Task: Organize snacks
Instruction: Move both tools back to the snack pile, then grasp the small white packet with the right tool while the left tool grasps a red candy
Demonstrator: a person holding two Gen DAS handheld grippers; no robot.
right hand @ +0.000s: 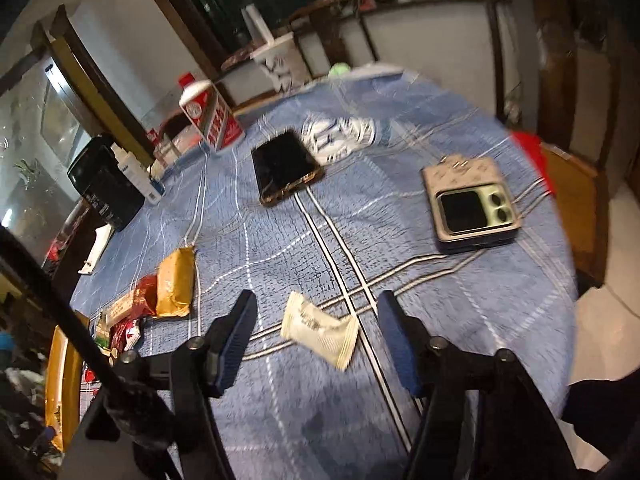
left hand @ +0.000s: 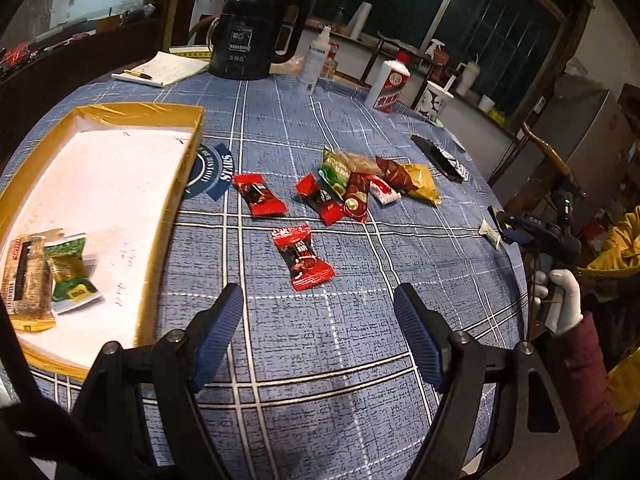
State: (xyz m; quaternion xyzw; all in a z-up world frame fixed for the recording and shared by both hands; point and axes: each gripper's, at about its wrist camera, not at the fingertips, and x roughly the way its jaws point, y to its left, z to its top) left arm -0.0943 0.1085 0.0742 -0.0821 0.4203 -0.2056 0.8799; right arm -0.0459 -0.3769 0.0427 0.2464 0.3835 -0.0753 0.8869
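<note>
Snacks lie scattered on the blue checked tablecloth in the left wrist view: a red candy sits at centre, just ahead of the left gripper, whose fingers are spread apart with nothing between them. Two more red candies lie above it, beside a heap of mixed packets right of centre. At the left edge a gold-rimmed tray already holds a few wrapped snacks in its lower corner. In the right wrist view, which is blurred, a white packet lies low in the frame between the spread fingers of the right gripper; the pads do not look pressed on it, so it seems not yet grasped. Two phones lie further up the cloth. To do the pick well, I judge each gripper should settle, straddle its wrapper across the narrow side, close on the body, not the crimped end, then lift clear before carrying it to the tray.
</note>
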